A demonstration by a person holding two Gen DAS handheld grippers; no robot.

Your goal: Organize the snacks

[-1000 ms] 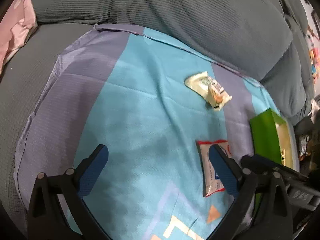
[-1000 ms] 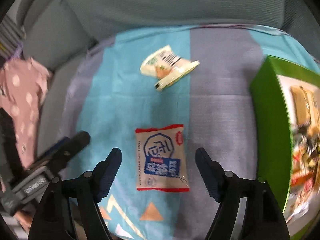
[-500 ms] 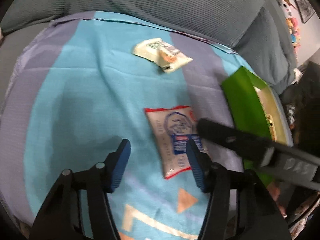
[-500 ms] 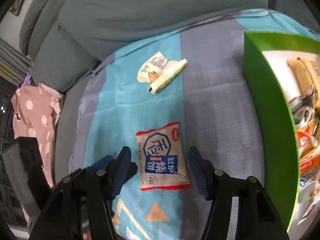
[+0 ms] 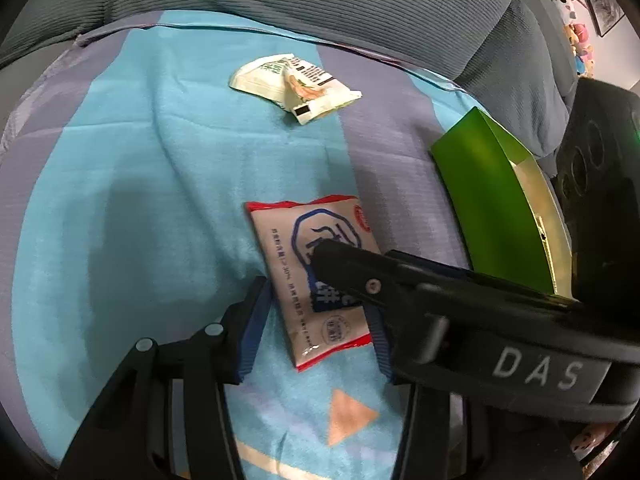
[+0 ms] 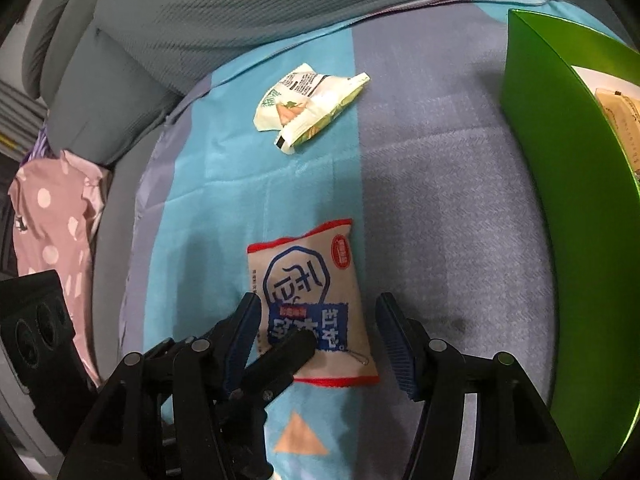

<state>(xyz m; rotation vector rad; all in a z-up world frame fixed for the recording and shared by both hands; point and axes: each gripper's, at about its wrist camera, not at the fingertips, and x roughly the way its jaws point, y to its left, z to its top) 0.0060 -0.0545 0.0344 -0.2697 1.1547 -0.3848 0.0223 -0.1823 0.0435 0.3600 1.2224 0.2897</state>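
I am over a soft blanket (image 6: 440,184) with blue and gray stripes and an orange triangle (image 6: 298,434) on it. The blanket lies on a big gray-green couch (image 6: 224,12) with bumpy, ribbed cloth. A pink spotted cloth (image 6: 52,216) sits at the left side of the couch. A flat, shiny snack bag (image 6: 308,304) with red edges and a blue label lies on the blanket. My right gripper (image 6: 316,332) is open, with one finger on each side of the bag. My left gripper (image 5: 320,326) is open too, and the low end of the same bag lies between its blue pads (image 5: 250,336). One black finger of my right gripper lies across the bag in the left view. Farther back lies a crinkly white and green packet (image 5: 294,82), well apart from the bag. A bright green box (image 6: 568,184) with smooth walls stands at the right, with snacks inside.
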